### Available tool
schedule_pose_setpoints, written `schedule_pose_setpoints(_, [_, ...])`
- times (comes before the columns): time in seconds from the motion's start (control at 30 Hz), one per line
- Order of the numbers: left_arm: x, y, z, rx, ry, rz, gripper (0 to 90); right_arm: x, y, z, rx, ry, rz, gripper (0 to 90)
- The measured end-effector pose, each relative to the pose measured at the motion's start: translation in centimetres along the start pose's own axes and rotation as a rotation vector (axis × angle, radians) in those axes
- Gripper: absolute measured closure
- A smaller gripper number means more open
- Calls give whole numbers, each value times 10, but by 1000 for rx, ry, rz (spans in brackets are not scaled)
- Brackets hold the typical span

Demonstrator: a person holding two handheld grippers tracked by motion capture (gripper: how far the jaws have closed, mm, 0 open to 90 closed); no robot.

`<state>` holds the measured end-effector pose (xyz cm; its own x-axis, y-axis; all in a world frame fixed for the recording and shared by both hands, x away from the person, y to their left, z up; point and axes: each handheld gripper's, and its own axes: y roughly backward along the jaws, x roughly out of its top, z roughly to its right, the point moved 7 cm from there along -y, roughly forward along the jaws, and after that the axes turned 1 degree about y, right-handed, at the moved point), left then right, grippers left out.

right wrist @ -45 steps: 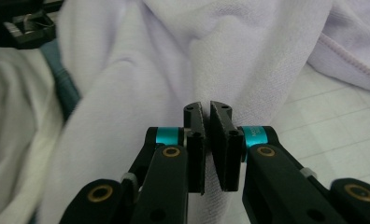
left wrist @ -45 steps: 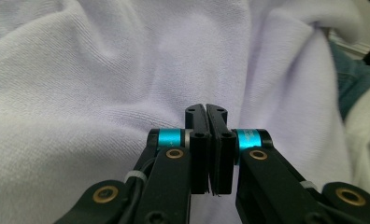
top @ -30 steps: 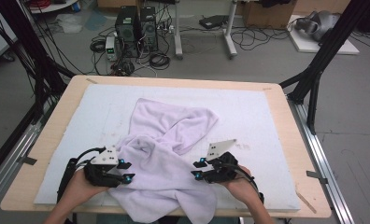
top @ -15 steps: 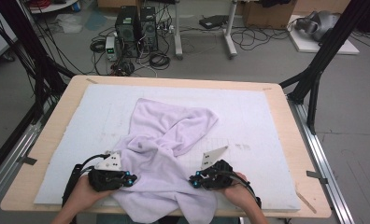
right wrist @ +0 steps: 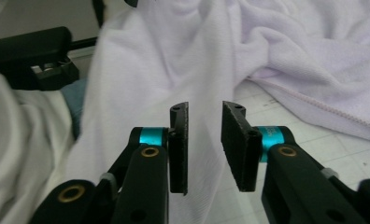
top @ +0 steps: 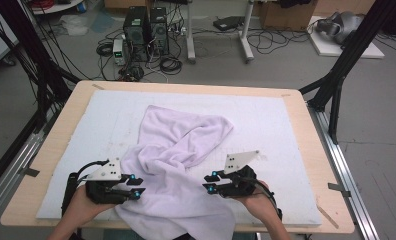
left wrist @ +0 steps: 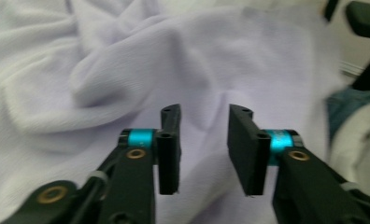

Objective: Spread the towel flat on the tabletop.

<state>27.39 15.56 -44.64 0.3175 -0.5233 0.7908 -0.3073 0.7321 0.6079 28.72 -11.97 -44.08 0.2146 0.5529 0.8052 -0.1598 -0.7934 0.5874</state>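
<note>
The surface [top: 296, 107], a pale wooden board under a white mat, fills the middle of the high view, with bare floor, cables and computer boxes across the top of the frame. On the mat lies the towel [top: 183, 145], pale lilac and rumpled: one thick fold runs from the upper middle down toward the lower centre, where the cloth spreads wide and spills over the near edge of the surface.

At the lower left of that view the left gripper [top: 136, 186] points inward at the towel's left side; at the lower right the right gripper [top: 208, 181] faces it across the bunched cloth. Compared with half a second ago, both sit a little higher in the frame and both sets of jaws have just been opening after a brief closure.

In the left gripper view the jaws stand partly apart with nothing between them, the towel [left wrist: 141, 70] only lying beyond. In the right gripper view the jaws likewise show a clear gap, with cloth [right wrist: 314, 60] behind it and mat at the lower right.

Judging from this, the pinch at the towel's near hem did not take or was let go, so a fresh grip on the edge seems needed before spreading or folding.
</note>
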Motion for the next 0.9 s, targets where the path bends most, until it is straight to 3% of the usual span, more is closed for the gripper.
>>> schedule_pose_setpoints(0.07, [-6,-7,-8,30,8,-27,567,-2,-11,7,-8,-14,-21,656])
schedule_pose_setpoints(0.2, [-26,-22,-17,31,38,-109,558,-11,-39,8,10,4,-126,621])
schedule_pose_setpoints(0.23, [-31,-25,-17,24,31,-130,613,-14,-45,8,13,13,-154,631])
schedule_pose_setpoints(0.27, [-32,-24,-17,37,18,-108,661,-17,-49,8,12,13,-174,658])
schedule_pose_setpoints(0.33, [-34,-21,-17,24,30,-105,827,-21,-54,5,34,14,-182,755])
schedule_pose_setpoints(0.4, [-35,-19,-14,24,16,-110,868,-21,-52,2,57,23,-169,837])
schedule_pose_setpoints(0.5, [-35,-15,-6,11,-9,-110,876,-21,-48,-7,88,33,-170,847])
schedule_pose_setpoints(0.6, [-32,-7,5,7,-21,-71,880,-22,-40,-17,105,35,-153,848])
schedule_pose_setpoints(0.8, [-19,18,37,-63,-67,2,875,-21,-12,-45,167,43,-91,837])
schedule_pose_setpoints(0.9, [-11,22,34,-48,-63,22,733,-13,-2,-45,142,45,-66,757])
